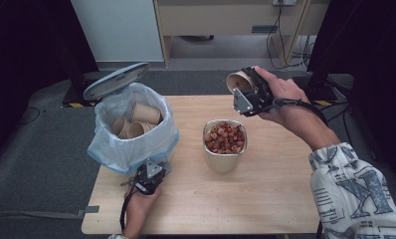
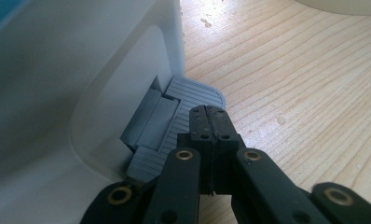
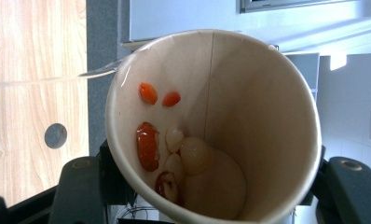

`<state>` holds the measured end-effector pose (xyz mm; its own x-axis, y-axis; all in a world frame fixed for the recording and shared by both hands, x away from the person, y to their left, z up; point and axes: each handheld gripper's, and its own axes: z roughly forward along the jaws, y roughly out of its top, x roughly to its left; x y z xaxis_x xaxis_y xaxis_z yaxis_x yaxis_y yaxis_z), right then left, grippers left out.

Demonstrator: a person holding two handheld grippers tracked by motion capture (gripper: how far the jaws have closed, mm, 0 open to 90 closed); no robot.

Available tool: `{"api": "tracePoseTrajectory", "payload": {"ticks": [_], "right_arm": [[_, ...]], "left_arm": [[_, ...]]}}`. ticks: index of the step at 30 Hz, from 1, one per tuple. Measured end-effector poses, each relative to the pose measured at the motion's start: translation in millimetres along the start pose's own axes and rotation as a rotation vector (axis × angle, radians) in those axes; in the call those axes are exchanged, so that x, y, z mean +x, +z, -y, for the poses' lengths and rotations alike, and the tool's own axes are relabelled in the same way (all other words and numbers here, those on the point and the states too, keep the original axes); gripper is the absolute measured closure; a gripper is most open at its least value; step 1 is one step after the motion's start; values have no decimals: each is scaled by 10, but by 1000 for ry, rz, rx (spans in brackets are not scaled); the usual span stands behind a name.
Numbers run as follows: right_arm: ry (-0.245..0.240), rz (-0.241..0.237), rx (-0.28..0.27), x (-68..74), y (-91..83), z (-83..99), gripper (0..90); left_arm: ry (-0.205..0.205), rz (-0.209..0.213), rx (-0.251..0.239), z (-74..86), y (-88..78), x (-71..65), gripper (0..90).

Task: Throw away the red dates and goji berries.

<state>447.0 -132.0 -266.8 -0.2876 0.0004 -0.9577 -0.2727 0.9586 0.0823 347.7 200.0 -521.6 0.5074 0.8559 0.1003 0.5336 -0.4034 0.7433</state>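
A tilted paper cup (image 1: 237, 79) is held in the air behind the table's right half, with my right gripper (image 1: 246, 92) shut on it. Inside the cup (image 3: 267, 107) a few red and white food bits (image 3: 174, 154) cling to the wall and bottom, and my right gripper (image 3: 211, 186) has a jaw on each side of it. A steel container (image 1: 224, 162) full of red and pale food pieces stands mid-table. My left gripper (image 1: 155, 169) is shut, its tips (image 2: 209, 112) resting on the grey foot pedal (image 2: 183, 98) of the bin (image 1: 111, 149).
The white-bagged bin has its lid (image 1: 116, 79) up and holds several used paper cups (image 1: 136, 122). It stands on the left of the wooden table (image 1: 265, 199). A person's sleeve (image 1: 355, 194) crosses the right edge. A shelf and cables lie beyond the table.
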Motion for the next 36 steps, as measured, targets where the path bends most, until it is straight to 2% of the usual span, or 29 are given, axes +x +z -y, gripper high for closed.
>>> {"api": "tracePoseTrajectory", "payload": {"ticks": [10,12,17,25,36], "right_arm": [[-24,17,-3,-19,-16,-43,356],[-38,28,0,-31,-29,-54,356],[-114,56,30,-36,-49,-75,357],[-155,65,43,0,-38,-73,357],[-155,74,40,-7,-56,-52,357]], "left_arm": [[0,0,0,0,0,-1,890],[1,-1,0,0,0,-2,890],[1,-1,0,0,0,-1,890],[1,-1,0,0,0,-1,890],[1,-1,0,0,0,-2,890]]}}
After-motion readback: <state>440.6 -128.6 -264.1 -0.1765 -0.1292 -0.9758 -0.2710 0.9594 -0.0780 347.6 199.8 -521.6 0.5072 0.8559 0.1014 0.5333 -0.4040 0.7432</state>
